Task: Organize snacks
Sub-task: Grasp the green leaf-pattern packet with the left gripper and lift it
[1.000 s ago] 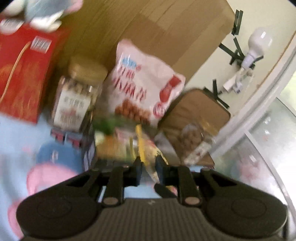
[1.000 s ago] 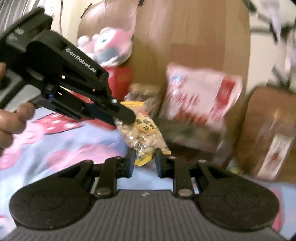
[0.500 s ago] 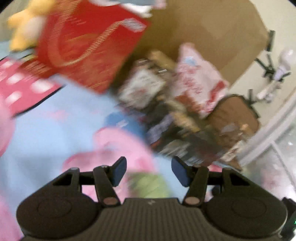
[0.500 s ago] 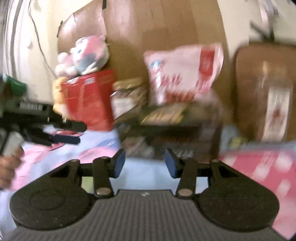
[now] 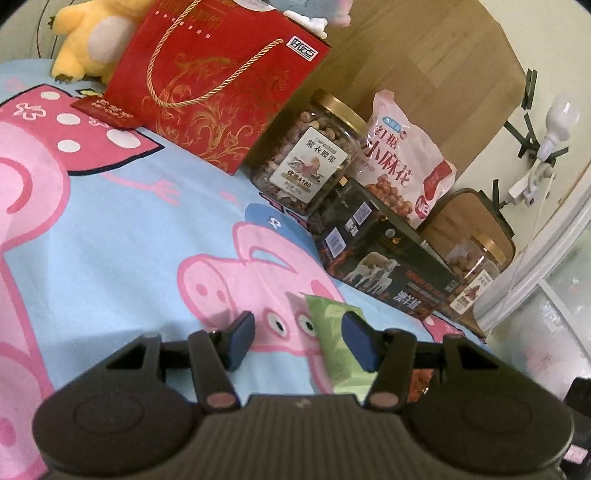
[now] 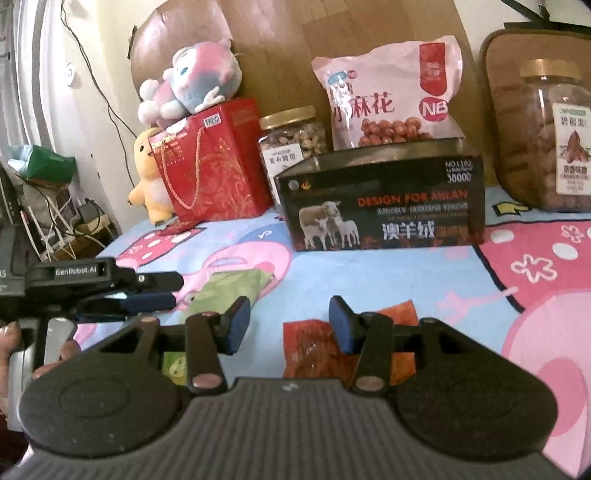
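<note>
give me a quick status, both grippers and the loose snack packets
Left gripper open, empty, green packet on the bedsheet by its fingers. Right gripper open, empty, above the red packet. Nothing in the way.

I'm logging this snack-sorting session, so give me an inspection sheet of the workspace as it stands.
Surface: cartoon pig bedsheet, blue and pink.
Job's things: green packet and red-orange packet lie loose at the front; at the back, gold-lidded nut jar, pink snack bag, second jar.
Clutter: red gift bag, black sheep-print box, yellow plush, pink-grey plush.
Grippers: left hand-held gripper open, empty; right hand-held gripper open, empty.
Cables: tangled wires beside the bed.
Surroundings: wooden headboard, wall bulb.
</note>
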Action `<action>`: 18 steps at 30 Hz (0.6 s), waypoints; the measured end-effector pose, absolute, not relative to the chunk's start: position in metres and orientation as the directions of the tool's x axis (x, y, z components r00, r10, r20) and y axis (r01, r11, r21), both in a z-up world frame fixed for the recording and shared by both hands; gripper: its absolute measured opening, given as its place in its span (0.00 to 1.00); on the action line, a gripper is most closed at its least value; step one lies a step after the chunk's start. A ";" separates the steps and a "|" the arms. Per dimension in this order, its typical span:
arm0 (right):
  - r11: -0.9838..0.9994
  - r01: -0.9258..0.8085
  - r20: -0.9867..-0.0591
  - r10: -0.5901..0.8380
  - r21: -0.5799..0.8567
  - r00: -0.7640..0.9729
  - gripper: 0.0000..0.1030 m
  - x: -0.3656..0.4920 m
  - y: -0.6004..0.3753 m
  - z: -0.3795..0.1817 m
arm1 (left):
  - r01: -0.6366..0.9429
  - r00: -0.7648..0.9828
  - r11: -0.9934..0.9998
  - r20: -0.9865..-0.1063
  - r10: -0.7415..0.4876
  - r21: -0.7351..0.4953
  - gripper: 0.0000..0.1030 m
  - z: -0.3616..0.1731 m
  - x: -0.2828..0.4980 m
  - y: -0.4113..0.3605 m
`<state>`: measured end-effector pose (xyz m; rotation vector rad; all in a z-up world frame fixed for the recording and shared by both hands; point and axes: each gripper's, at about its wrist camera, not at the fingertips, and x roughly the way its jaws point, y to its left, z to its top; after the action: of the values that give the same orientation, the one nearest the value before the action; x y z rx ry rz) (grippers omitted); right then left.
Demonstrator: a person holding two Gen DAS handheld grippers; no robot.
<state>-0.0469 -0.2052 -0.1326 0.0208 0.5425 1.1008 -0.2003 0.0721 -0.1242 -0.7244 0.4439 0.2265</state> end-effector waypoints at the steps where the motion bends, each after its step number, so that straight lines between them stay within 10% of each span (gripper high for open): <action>1: 0.466 -0.841 -0.414 0.847 0.273 0.335 0.49 -0.049 -0.205 -0.132 | -0.345 0.887 0.722 -0.460 0.041 -0.600 0.52 -0.125 -0.201 0.074; 18: 0.384 -0.890 -0.478 0.847 0.247 0.233 0.53 -0.068 -0.183 -0.126 | -0.270 0.921 0.656 -0.388 -0.037 -0.704 0.50 -0.123 -0.213 0.084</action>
<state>-0.0682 -0.1828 -0.1260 -0.0834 0.5983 1.1950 -0.2135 0.0835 -0.1233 -0.8501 0.3900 0.1361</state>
